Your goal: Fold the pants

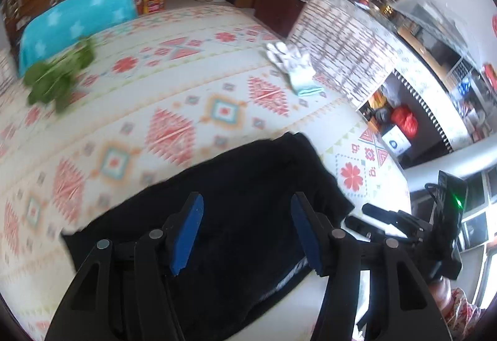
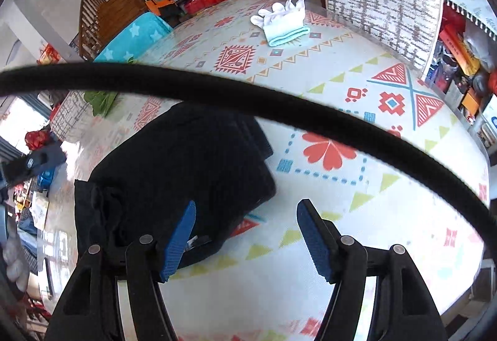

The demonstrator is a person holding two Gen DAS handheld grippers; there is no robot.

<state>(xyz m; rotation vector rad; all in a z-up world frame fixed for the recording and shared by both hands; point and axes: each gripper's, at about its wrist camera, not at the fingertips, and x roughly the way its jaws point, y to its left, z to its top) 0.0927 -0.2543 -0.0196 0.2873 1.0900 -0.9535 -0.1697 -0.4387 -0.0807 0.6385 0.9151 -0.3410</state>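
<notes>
The black pants lie folded into a compact bundle on the patterned table cover. My left gripper is open and empty, hovering just above the bundle. In the right wrist view the pants sit left of centre, and my right gripper is open and empty over the table cover, at the bundle's near right corner. The right gripper's body shows at the right edge of the left wrist view.
A pair of white gloves lies at the far side of the table. A green leafy bunch lies at the far left. A blue starred cushion is behind. A black cable crosses the right wrist view.
</notes>
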